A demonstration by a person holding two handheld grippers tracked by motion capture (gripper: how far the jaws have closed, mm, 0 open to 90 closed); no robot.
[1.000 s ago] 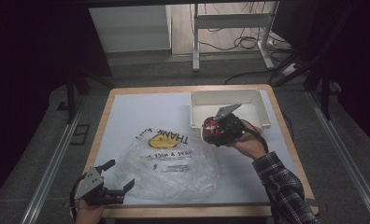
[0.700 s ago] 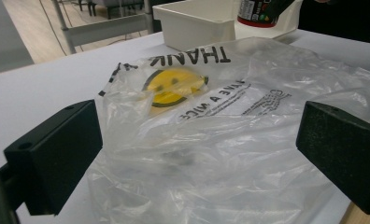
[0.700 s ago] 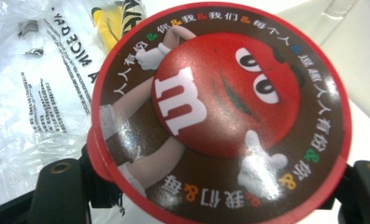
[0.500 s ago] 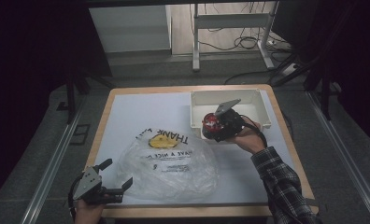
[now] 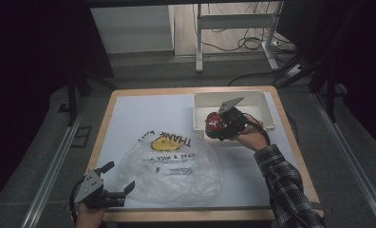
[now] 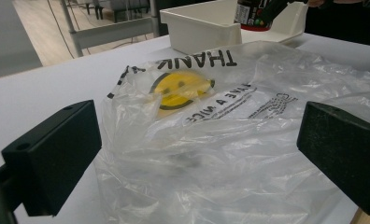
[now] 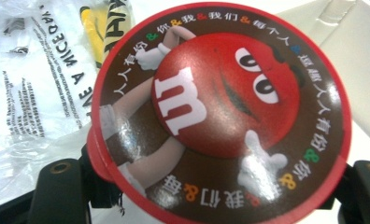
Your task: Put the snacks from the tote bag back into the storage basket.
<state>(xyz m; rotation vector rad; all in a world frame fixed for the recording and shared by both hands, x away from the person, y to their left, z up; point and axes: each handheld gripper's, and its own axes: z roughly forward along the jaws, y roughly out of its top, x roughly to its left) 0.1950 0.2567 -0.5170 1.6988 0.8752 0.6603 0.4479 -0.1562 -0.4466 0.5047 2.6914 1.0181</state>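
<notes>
A round candy tub with a red and brown lid (image 5: 216, 122) is held above the front left corner of the white bin (image 5: 262, 102), with my right gripper (image 5: 220, 127) shut on it. In the right gripper view the lid (image 7: 220, 107) faces the camera, with a black jaw on each side. A clear plastic bag with a yellow smiley and black print (image 5: 176, 166) lies flat on the table. At the bag's near left corner my left gripper (image 5: 116, 184) stands open. In the left gripper view the bag (image 6: 230, 140) lies between the wide-apart jaws, apart from both.
The white table top (image 5: 138, 114) has a wooden rim, and the bin stands at its back right. Beyond the far edge are a metal frame (image 5: 233, 21) and loose cables on the floor. A plaid sleeve (image 5: 283, 185) comes in at the lower right.
My right gripper has carried the tub a little further away and left, up to the bin's front left corner. The left gripper and the bag have stayed put.
</notes>
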